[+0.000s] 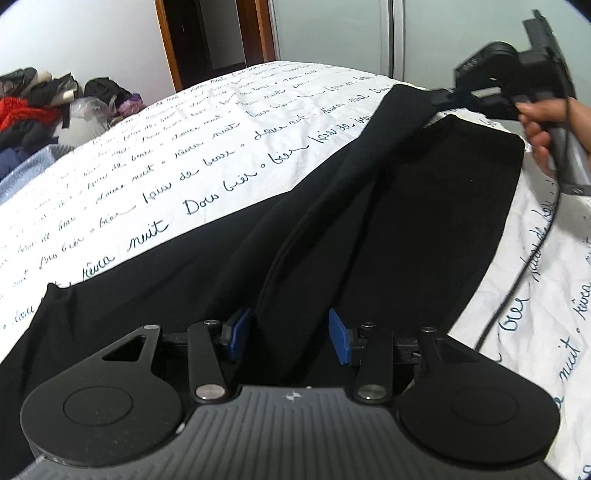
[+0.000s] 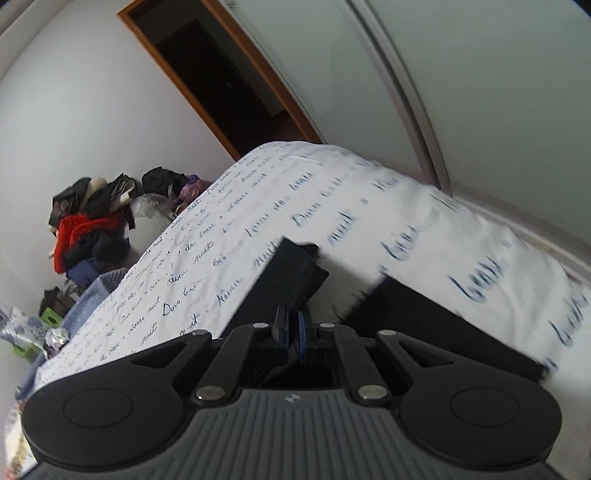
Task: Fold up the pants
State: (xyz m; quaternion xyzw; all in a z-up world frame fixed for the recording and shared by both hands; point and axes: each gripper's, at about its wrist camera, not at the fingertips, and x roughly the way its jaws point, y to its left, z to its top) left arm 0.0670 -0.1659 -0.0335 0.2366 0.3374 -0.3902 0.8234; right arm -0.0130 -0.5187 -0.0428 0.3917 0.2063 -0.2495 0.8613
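Black pants (image 1: 332, 229) lie lengthwise on a bed with a white sheet (image 1: 184, 155) printed with blue script. My left gripper (image 1: 291, 334) is open, its blue pads either side of a raised fold of the pants near the waist end, not clamped. My right gripper (image 2: 293, 332) is shut on the hem of one pant leg (image 2: 291, 273) and holds it lifted above the bed. It also shows in the left wrist view (image 1: 454, 98), gripping the far leg end, held by a hand. The other leg (image 2: 443, 325) lies flat on the sheet.
A pile of clothes and bags (image 1: 40, 107) sits beyond the bed's left side, also seen from the right wrist (image 2: 92, 225). A dark doorway (image 2: 229, 85) and sliding wardrobe doors (image 1: 332, 33) stand behind the bed. A black cable (image 1: 532, 251) hangs from the right gripper.
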